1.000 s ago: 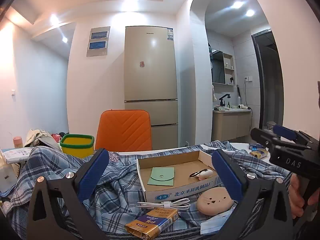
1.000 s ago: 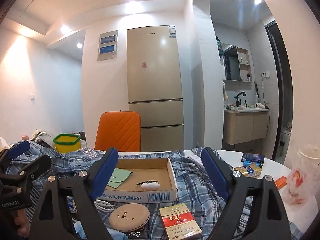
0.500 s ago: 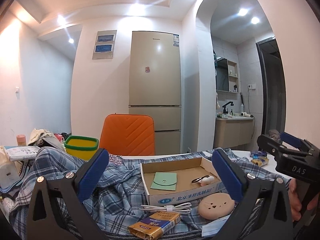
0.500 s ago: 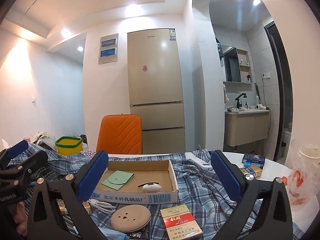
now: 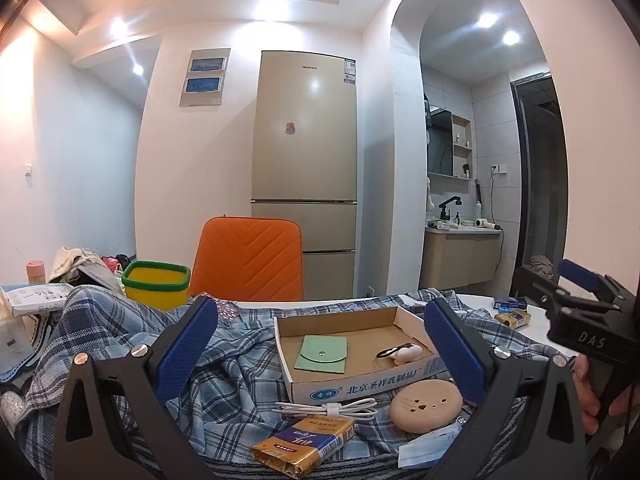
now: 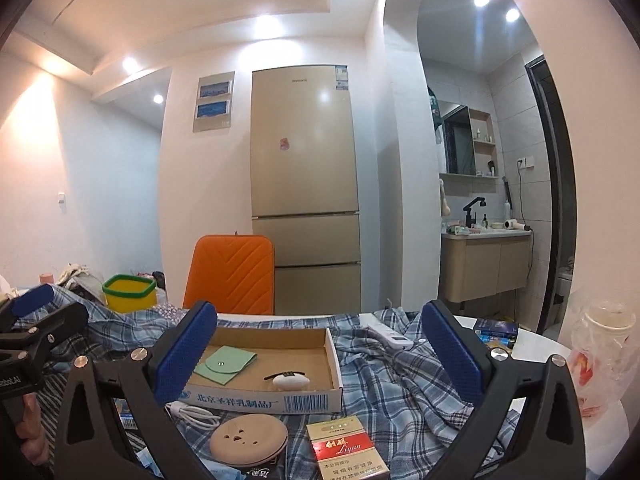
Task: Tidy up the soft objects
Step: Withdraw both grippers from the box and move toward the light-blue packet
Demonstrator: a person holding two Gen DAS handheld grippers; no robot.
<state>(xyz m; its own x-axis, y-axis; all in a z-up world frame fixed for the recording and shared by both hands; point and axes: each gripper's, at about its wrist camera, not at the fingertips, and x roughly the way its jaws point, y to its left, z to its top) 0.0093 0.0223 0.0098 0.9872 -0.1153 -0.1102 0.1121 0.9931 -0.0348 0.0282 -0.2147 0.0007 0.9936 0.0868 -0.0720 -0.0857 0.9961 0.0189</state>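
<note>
A shallow cardboard box (image 5: 352, 388) (image 6: 260, 400) lies on a blue plaid cloth (image 5: 240, 380) (image 6: 392, 380). Inside it are a flat green pouch (image 5: 322, 354) (image 6: 224, 364) and a small white plush with a black loop (image 5: 406, 354) (image 6: 290, 381). A round beige pouch with a face (image 5: 424, 404) (image 6: 248, 438) sits just in front of the box. My left gripper (image 5: 320, 344) is open and empty, held above the cloth and framing the box. My right gripper (image 6: 320, 350) is also wide open and empty, and also shows at the right edge of the left wrist view.
A white cable (image 5: 332, 406), a gold cigarette pack (image 5: 304, 442), a red pack (image 6: 346, 452) and a blue face mask (image 5: 428, 444) lie near the front. A yellow tub (image 5: 156, 284), an orange chair (image 5: 248, 260), a white power strip (image 6: 390, 334) and a bagged cup (image 6: 600, 360) stand around.
The right gripper's jaws spread wider a second ago and have held since. The left wrist view shifted slightly; the objects have not moved.
</note>
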